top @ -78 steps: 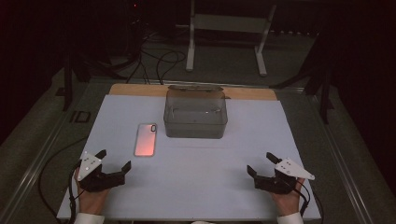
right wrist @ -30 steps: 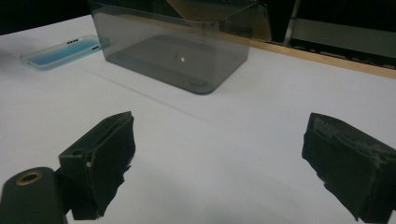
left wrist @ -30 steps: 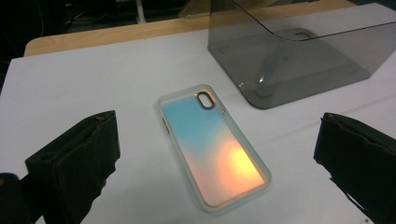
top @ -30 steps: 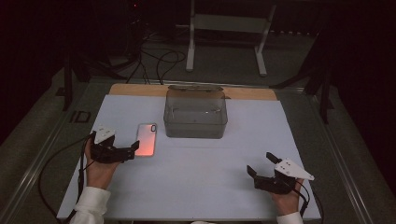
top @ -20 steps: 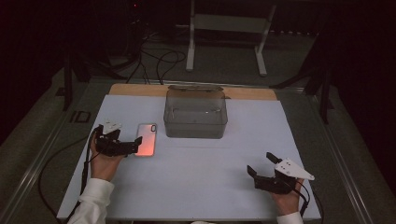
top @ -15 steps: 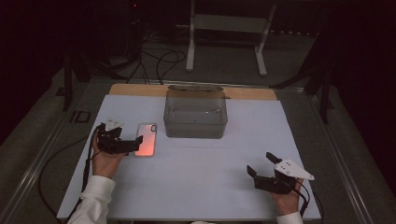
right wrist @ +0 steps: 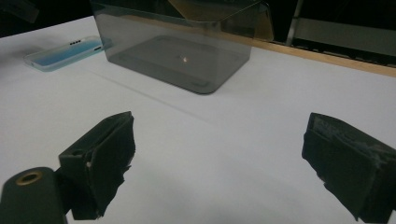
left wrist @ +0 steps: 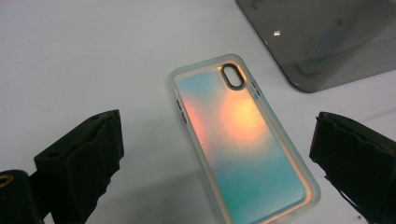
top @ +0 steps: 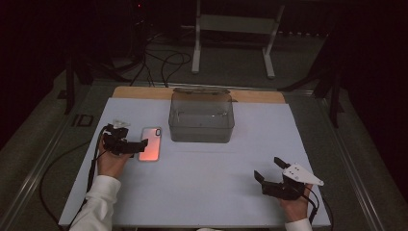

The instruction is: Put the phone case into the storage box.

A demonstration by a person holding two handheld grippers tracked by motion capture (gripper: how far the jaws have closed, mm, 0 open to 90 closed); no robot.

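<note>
white desk [top: 202, 192]: your left tongs [top: 137, 146] have moved up to the phone case [top: 150, 144] beside the grey bin [top: 202, 115], jaws wide, nothing gripped; right tongs [top: 272, 173] rest open, empty.

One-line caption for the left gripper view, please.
Open left hand-held gripper poised over an iridescent phone case lying flat on the white table, a smoky plastic bin beyond.

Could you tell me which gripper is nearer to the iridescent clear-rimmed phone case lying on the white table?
Left. The left gripper sits open right beside the iridescent phone case; the right gripper rests open far across the table.
</note>
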